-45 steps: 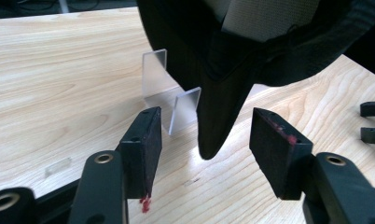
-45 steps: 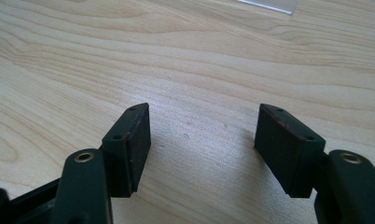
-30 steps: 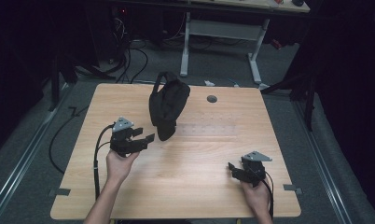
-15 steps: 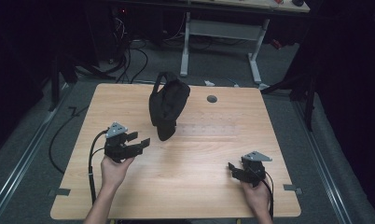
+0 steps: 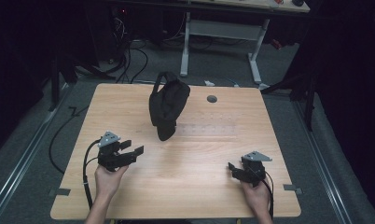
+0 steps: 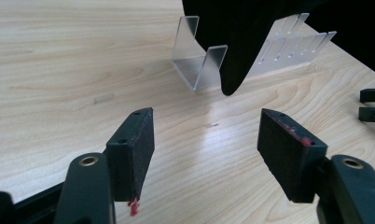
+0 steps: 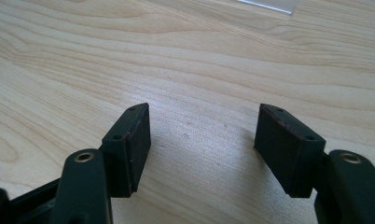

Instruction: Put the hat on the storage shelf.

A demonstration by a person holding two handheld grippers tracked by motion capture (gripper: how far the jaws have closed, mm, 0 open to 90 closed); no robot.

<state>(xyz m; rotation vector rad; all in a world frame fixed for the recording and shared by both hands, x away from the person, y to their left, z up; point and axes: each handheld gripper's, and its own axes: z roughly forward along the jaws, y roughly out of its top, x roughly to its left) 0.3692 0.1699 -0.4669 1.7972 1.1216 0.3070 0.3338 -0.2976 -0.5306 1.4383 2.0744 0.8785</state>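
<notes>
Ahead of the left gripper (image 5: 129,152), whose jaws had just been opening with nothing between them, a black bag (image 5: 167,105) hung on a clear acrylic stand (image 6: 202,65). Nearer the worktop (image 5: 195,186) edge, the right gripper (image 5: 234,169) stood wide, empty.

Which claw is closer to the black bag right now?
The left claw: it points toward the black bag, whose lower tip hangs just ahead of it.

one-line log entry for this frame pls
left gripper: open, empty, jaws just opening, short of black bag | right gripper: open, empty, over table | bag: on clear stand
</notes>
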